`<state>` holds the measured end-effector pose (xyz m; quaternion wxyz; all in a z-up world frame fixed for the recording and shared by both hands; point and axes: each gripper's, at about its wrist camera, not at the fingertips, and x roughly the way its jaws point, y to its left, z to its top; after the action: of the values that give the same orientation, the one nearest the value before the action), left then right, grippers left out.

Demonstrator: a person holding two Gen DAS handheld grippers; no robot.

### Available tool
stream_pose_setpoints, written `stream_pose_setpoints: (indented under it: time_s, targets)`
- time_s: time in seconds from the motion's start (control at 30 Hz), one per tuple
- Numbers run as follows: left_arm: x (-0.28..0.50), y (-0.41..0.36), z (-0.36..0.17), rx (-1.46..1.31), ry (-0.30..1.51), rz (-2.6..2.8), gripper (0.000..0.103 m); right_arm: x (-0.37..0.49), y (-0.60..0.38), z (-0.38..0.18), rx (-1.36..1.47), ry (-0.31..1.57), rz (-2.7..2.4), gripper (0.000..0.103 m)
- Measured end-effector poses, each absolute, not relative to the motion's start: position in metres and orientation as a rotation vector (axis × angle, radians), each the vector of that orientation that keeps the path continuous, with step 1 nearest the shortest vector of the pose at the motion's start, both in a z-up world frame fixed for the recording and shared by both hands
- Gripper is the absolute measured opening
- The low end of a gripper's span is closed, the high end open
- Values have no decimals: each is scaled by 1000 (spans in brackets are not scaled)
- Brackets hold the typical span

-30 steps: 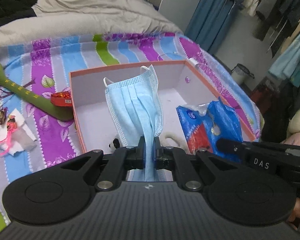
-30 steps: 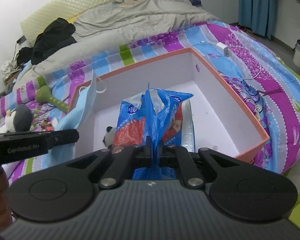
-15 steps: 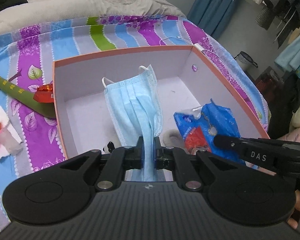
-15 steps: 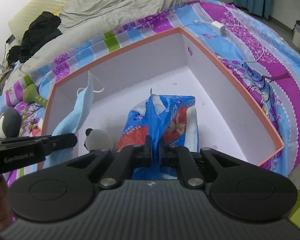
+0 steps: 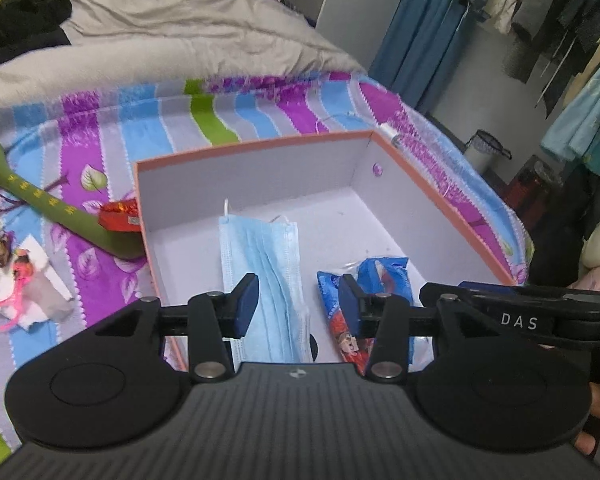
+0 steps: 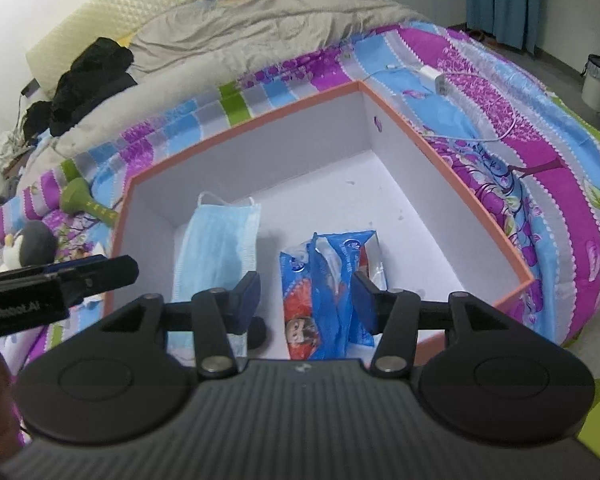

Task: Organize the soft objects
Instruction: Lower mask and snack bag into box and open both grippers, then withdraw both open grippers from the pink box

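Below each released, just-opened tool (image 5: 298, 304), face mask (image 5: 266, 280) and tissue pack (image 6: 332, 280), inside box (image 6: 440, 136).

The box (image 6: 452, 152) stands open on top with its far and right floor bare, while the face mask (image 6: 220, 248) and blue packet (image 6: 332, 280) fill its near-left floor.

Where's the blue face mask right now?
In both wrist views the face mask lies inside the orange-rimmed box, on its left side, beside the blue tissue pack.
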<state>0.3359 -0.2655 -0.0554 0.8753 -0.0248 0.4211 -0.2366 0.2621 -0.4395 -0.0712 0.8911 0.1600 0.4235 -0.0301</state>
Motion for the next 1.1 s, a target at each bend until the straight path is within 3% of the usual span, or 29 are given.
stream_pose_setpoints:
  time_s: [0.67,1.1]
  targets:
    - [216,-204,1,-97,738,-494,50,164,-385,-13,271,745,-6,53]
    - [141,-148,9,-120,691,-440,50,109,-332,-15,225,710,62,53]
